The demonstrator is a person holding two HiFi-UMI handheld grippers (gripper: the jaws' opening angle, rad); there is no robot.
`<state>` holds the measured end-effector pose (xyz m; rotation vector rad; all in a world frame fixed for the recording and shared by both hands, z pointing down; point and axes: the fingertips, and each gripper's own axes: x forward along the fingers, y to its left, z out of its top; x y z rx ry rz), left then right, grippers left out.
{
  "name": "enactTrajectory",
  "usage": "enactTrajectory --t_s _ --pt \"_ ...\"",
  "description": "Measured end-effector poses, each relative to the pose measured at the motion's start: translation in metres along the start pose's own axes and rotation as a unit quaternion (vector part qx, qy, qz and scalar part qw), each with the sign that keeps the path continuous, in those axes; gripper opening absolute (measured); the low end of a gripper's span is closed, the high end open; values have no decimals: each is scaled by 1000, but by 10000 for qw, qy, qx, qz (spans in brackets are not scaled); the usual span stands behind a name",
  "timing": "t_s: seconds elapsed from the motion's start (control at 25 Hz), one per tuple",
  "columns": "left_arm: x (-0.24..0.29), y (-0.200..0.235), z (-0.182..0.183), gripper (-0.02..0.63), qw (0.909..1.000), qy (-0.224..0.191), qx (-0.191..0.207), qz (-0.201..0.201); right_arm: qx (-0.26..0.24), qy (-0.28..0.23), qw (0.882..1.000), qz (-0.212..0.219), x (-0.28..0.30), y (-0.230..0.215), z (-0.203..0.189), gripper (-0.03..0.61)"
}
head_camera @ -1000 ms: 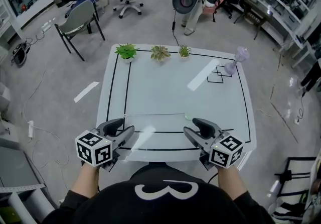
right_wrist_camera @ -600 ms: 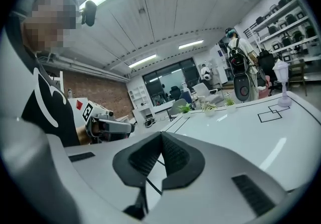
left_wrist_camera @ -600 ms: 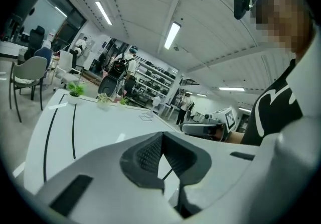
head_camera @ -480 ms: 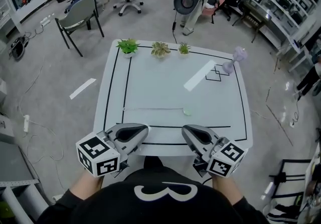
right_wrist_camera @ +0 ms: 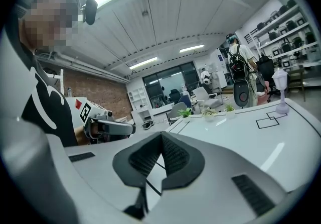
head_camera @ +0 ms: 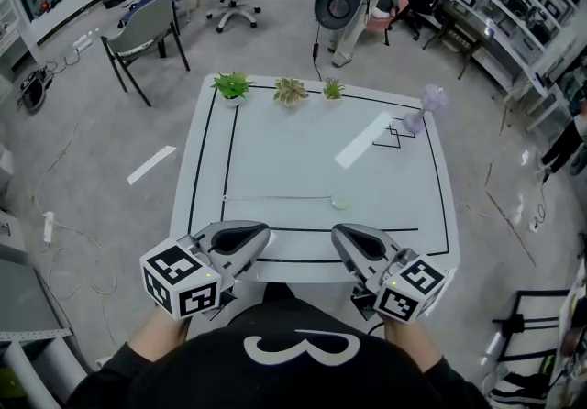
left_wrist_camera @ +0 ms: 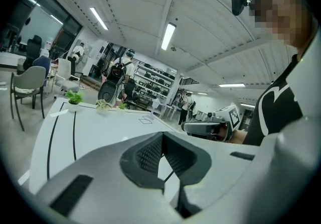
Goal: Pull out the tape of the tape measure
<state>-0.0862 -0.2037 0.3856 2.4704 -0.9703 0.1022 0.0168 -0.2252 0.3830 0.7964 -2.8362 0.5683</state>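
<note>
A person held the left gripper (head_camera: 260, 234) and the right gripper (head_camera: 340, 235) side by side above the near edge of a white table (head_camera: 303, 150) marked with black lines. Both grippers' jaws were closed, pad against pad, with nothing between them. The 2 tools sat well apart from each other and pointed toward the far side of the table.

The tape measure (head_camera: 340, 203), a small pale green round case, lay on the table ahead of the right gripper and touched neither tool. Its thin tape (head_camera: 275, 199) lay drawn out to the left in a straight line across the tabletop, ending near the inner black line on the left.

3 small potted plants (head_camera: 290, 91) stood in a row along the far edge, and a pale purple ornament (head_camera: 429, 105) stood near the far right corner. Beyond the table, a grey chair (head_camera: 147, 31) stood on the floor.
</note>
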Motion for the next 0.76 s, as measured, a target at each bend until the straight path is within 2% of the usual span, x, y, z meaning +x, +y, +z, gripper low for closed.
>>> enactTrajectory --t_s 0.76 --pt "30 22 5 8 9998 133 -108 -34 -67 138 9997 -190 6 -37 3 3"
